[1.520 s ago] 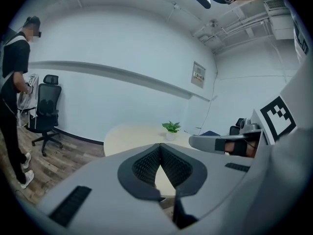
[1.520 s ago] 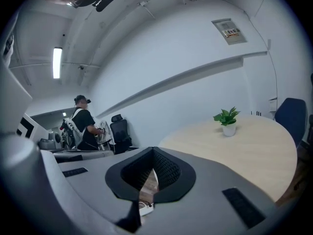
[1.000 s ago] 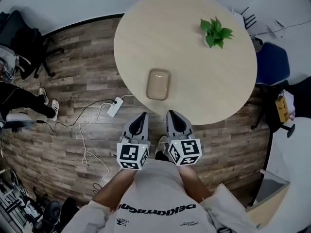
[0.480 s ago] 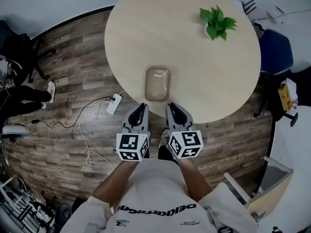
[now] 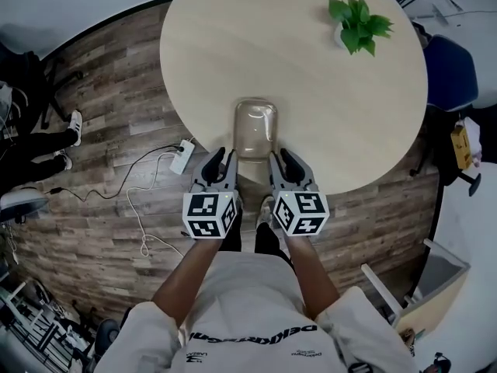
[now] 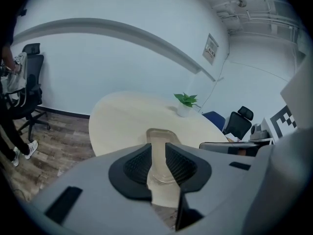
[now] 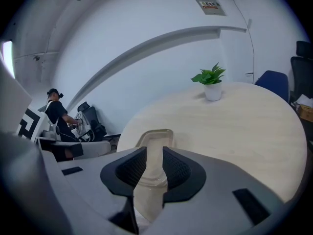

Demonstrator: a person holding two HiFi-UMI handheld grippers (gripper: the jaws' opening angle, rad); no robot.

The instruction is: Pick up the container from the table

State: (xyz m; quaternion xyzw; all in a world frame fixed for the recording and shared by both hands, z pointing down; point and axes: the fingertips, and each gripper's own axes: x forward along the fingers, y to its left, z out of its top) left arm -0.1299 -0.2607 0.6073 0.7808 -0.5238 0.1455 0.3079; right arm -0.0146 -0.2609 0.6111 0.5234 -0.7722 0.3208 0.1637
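The container is a translucent pale tan. The round tabletop is light beige with a faint wood grain. The plant has bright green leaves above a white pot. The floor shows grey-brown streaked planks, with a white power strip on it. One chair is blue.

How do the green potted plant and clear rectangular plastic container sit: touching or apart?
Apart. The head view shows bare pale round table between the green potted plant and the clear plastic container.
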